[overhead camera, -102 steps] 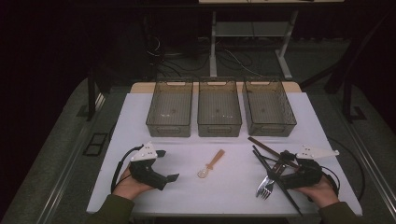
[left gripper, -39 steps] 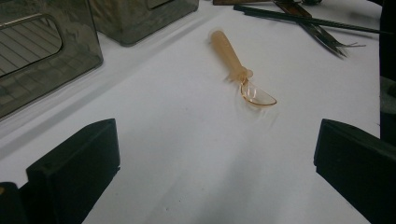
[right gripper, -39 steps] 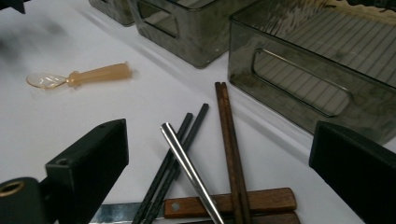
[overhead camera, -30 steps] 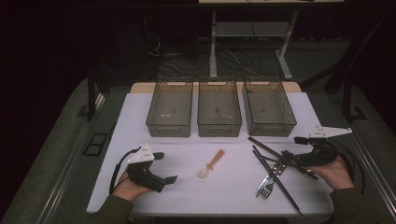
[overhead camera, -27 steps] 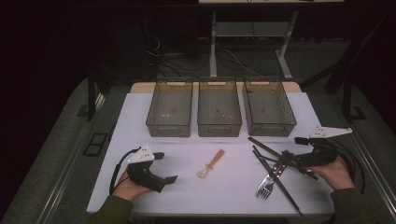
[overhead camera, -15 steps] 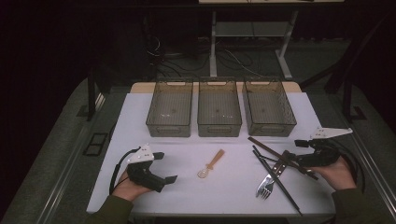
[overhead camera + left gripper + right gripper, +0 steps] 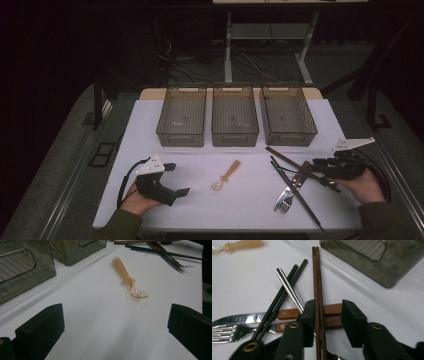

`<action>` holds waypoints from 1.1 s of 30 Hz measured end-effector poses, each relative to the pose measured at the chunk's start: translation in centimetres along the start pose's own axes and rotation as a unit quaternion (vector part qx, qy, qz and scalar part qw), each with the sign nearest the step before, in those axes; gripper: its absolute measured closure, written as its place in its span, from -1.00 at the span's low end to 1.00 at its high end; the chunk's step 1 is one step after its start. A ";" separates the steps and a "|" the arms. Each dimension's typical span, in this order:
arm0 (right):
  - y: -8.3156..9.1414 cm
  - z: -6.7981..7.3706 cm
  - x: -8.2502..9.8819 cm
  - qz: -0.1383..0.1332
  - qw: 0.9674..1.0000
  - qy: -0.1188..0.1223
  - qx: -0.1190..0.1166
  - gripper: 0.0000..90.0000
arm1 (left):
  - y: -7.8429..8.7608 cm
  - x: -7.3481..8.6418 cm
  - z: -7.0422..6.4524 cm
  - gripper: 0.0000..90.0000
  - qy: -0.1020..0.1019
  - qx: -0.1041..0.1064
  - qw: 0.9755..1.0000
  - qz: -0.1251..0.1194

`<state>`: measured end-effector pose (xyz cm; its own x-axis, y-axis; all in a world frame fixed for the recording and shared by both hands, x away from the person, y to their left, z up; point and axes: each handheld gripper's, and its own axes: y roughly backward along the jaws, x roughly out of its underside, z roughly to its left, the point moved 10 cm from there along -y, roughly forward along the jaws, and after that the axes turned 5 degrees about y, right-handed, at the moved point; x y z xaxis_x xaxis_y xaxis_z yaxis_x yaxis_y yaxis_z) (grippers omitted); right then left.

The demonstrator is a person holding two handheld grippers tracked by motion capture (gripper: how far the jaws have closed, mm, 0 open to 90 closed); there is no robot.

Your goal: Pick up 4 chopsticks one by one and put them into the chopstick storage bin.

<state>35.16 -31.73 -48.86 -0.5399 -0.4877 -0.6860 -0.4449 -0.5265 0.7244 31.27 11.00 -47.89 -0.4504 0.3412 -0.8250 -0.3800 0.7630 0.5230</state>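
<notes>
White worktop (image 7: 240,205), cutlery heaped at the right. Right tool (image 7: 329,308) astride the brown chopsticks (image 7: 317,275), jaws just closing yet unclamped: one pad touching, the other apart. Chopsticks pointing straight ahead between the jaws, across knife (image 7: 237,318) and fork (image 7: 227,331) handles. Left tool (image 7: 176,179) spread wide, well apart
</notes>
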 end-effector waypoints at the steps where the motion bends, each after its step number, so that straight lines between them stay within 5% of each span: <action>1: 0.0 0.0 0.0 0.000 1.000 0.000 0.000 0.52 | 0.0 0.0 0.0 -1.00 0.000 0.000 1.000 -0.001; 10: -0.5 0.2 1.1 0.037 0.999 0.011 -0.008 0.75 | 0.0 0.0 -0.1 -1.00 0.000 0.002 1.000 0.001; 33: -0.8 0.0 1.7 0.053 0.998 0.019 -0.002 0.77 | 0.0 0.0 -0.1 -1.00 0.000 0.003 1.000 0.000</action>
<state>34.57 -32.13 -50.58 -0.5570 -0.5663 -0.6075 -0.3842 -0.4728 0.7930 31.22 10.93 -47.88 -0.4502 0.3418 -0.8249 -0.3747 0.7663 0.5220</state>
